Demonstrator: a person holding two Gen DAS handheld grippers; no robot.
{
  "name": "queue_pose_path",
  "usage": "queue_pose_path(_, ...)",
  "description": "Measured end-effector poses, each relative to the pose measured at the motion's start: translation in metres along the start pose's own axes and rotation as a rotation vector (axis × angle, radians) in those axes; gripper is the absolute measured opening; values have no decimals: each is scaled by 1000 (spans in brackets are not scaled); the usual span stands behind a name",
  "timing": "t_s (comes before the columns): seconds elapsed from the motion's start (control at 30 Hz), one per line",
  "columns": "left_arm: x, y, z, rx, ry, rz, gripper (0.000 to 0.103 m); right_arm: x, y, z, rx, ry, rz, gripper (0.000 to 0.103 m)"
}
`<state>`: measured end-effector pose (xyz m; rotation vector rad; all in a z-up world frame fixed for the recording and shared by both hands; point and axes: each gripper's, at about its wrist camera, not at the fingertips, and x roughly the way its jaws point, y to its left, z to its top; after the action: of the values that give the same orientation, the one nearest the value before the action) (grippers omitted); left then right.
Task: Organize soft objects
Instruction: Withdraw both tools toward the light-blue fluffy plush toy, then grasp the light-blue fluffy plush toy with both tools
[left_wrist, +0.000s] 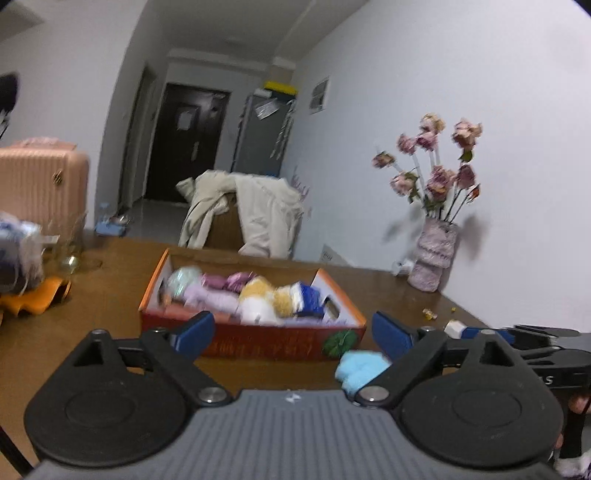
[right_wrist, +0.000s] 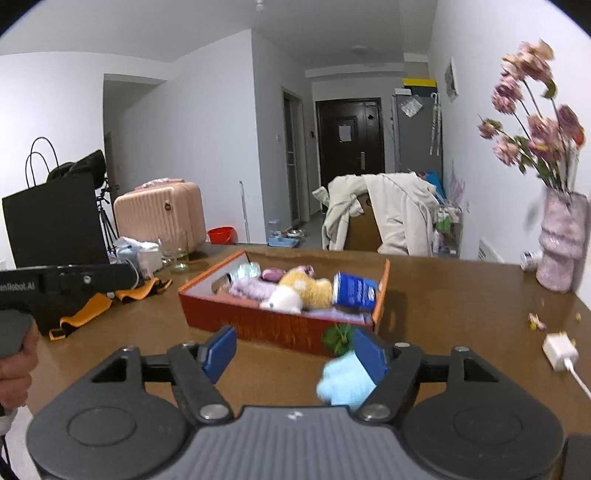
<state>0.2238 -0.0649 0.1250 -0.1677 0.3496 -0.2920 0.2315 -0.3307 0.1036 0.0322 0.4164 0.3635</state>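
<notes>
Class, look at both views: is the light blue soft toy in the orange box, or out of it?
Out. The light blue soft toy lies on the table in front of the orange box.

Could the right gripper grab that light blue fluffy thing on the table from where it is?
Probably yes: the light blue fluffy thing lies on the bare table just beside the right gripper, whose jaws stand open, and nothing lies between them.

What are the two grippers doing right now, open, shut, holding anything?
Left gripper: open, holding nothing.
Right gripper: open, nothing gripped; the light blue soft item lies on the table by its right finger.
</notes>
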Motion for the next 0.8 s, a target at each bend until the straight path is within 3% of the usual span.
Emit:
queue_pose_path(0.23, -12, 16, -32, -46, 66, 78, 94, -17, -14, -36, 111, -9, -10, 72)
queue_pose_path(0.47, 1, 12, -46, -10, 106, 125, 94, -4, -17, -51, 153, 21, 5, 73)
queue_pose_path(0.8, 56, -7, -56, 25, 183, 40, 94, 25, -31, -49, 204, 34, -7, 73)
